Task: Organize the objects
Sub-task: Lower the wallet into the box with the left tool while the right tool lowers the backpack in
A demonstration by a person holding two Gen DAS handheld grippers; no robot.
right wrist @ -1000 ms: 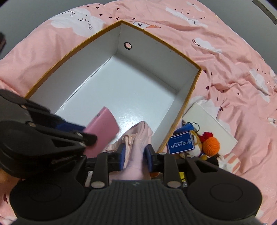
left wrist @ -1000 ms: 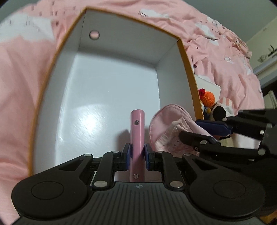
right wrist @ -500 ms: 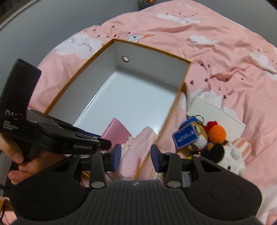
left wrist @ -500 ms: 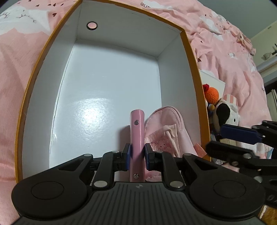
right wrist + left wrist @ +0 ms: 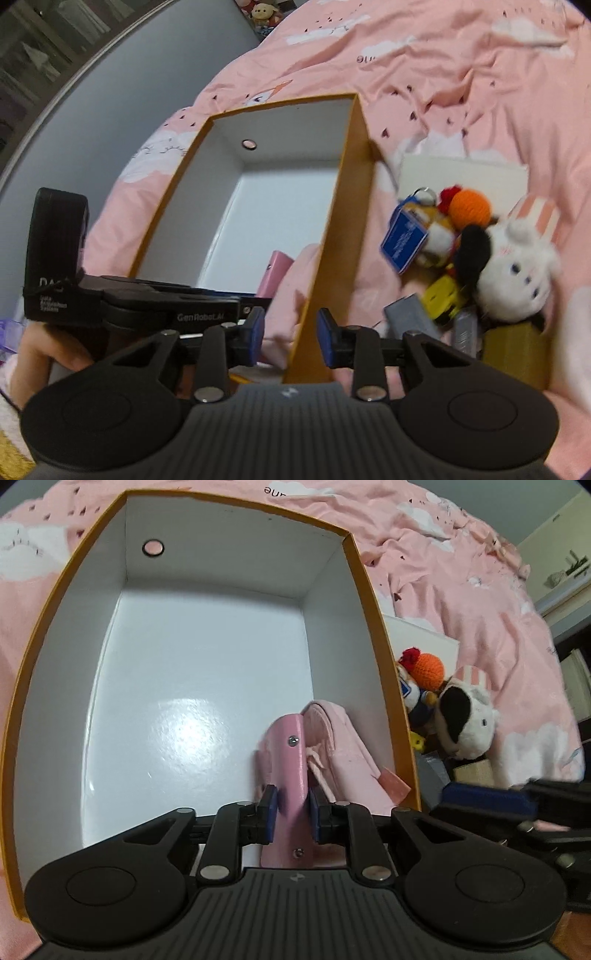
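Left gripper [image 5: 291, 814] still clamps the pink wallet [image 5: 290, 760] upright by the box's [image 5: 373, 627] right wall, now leaning against the pink pouch [image 5: 347, 757]. Right gripper [image 5: 290, 338] has released the pouch and withdrawn; its jaws stand parted and empty above that wall. Toy pile [image 5: 480, 243] on the bedspread is probably next.

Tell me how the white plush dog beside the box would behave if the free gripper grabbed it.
The white plush dog looks soft and fluffy, so the pads would probably sink in rather than slip. It seems light for its bulk. It leans on the heaped keychain toys, so lifting it may well shift them.
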